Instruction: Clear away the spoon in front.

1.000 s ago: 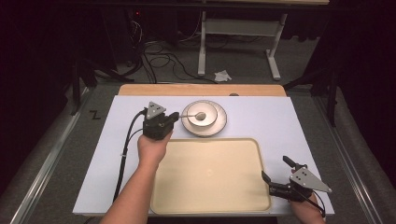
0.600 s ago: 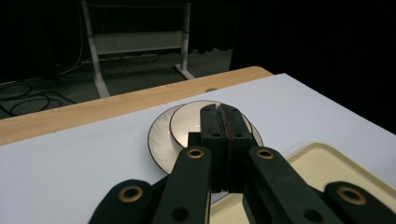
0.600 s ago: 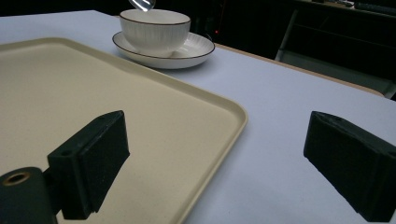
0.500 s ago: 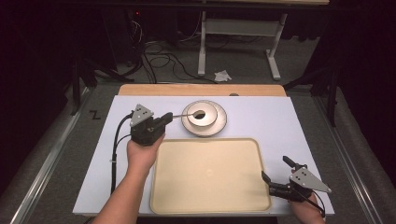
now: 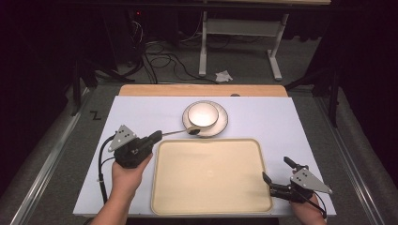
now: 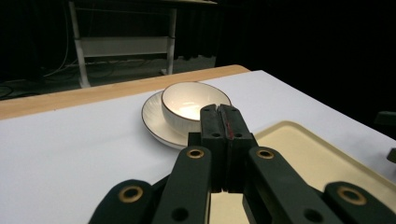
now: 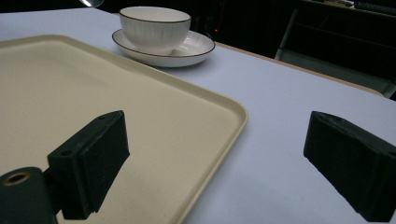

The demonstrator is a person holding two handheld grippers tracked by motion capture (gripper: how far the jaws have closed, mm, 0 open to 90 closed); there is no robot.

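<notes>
A white bowl (image 5: 202, 114) with a dark rim stands on a matching saucer (image 5: 220, 126) at the middle back of the white table. My left gripper (image 5: 157, 136) is shut on the handle of a metal spoon (image 5: 180, 132). The spoon's head hangs over the saucer's front left edge. In the left gripper view the jaws (image 6: 218, 109) are pressed together and point at the bowl (image 6: 187, 100). My right gripper (image 5: 275, 168) rests open at the cream tray's (image 5: 211, 173) right front corner. Its jaws (image 7: 217, 135) stand wide apart with nothing between them.
The cream tray (image 7: 93, 84) lies bare in front of the saucer (image 7: 196, 46). A wooden strip (image 5: 202, 90) runs along the table's far edge. Beyond it are a dark floor with cables and a desk frame (image 5: 237, 28).
My left hand has drawn back to the left and toward the person. The spoon's head has come out of the bowl to the saucer's edge. The right gripper has stayed still.
</notes>
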